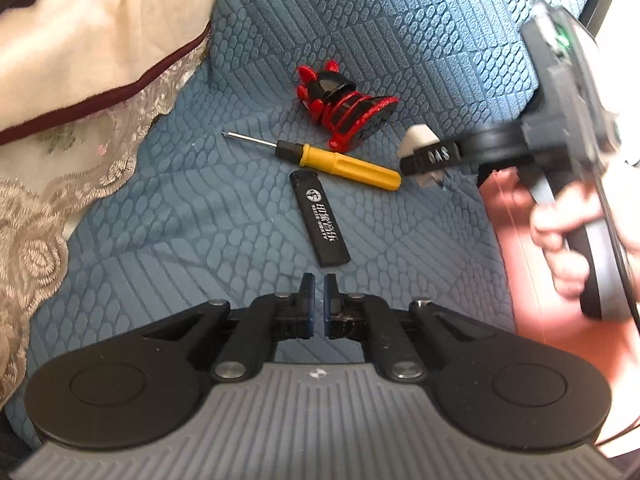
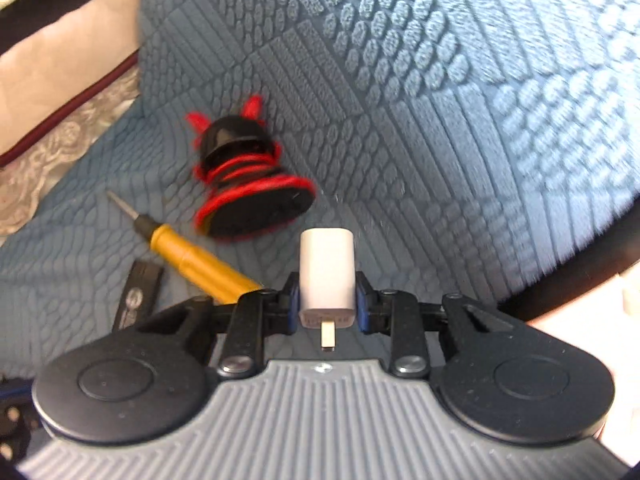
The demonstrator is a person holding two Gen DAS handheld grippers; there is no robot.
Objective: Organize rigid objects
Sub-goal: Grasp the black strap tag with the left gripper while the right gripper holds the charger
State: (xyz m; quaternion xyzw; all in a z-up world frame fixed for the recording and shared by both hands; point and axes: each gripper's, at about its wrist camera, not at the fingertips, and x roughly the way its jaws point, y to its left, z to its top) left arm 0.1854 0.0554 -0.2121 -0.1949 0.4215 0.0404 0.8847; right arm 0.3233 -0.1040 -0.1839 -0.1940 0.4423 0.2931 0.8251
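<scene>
Smooth white boxy charger (image 2: 327,274) in right gripper (image 2: 327,292) — above embossed blue fabric (image 2: 440,120)

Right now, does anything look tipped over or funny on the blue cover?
Yes. The red and black toy lies tipped on its side on the blue cover, its flat base facing sideways instead of down. The yellow screwdriver and black lighter just lie flat near it, nothing broken.

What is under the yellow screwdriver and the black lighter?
Only the blue quilted cover shows beneath the yellow screwdriver and the black lighter. Whatever lies under that cover is hidden.
</scene>
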